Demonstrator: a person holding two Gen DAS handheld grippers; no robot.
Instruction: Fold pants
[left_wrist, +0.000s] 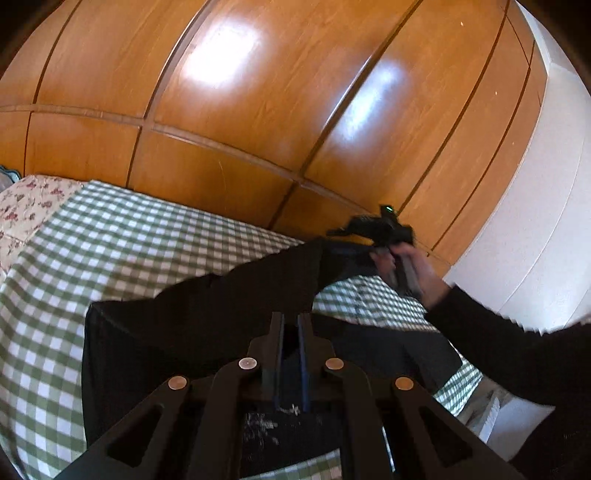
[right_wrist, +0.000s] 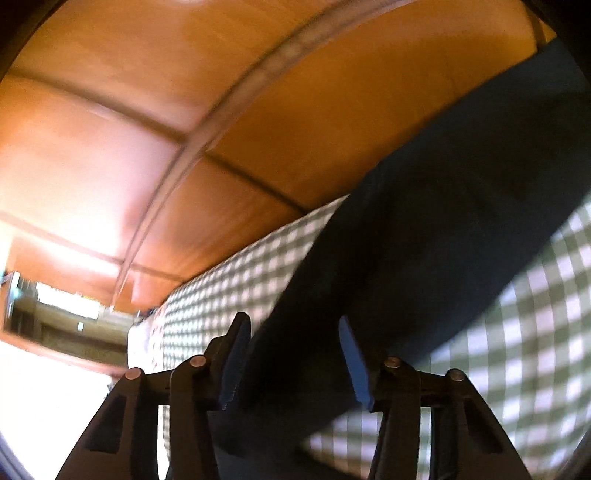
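Dark pants (left_wrist: 192, 325) lie on a green-checked bed cover (left_wrist: 74, 258), one end lifted. My left gripper (left_wrist: 290, 325) is shut on the near edge of the pants. In the left wrist view my right gripper (left_wrist: 373, 236) is up at the far right, where the other end of the pants hangs from it. In the right wrist view the right gripper (right_wrist: 291, 332) stands wide, its blue pads (right_wrist: 236, 354) on either side of the dark pants (right_wrist: 424, 240) that run between them. That view is blurred.
A wooden panelled wardrobe (left_wrist: 258, 92) rises behind the bed. A floral pillow (left_wrist: 26, 206) lies at the far left. A white wall (left_wrist: 535, 221) stands at the right. The bed's near right edge (left_wrist: 458, 391) drops off.
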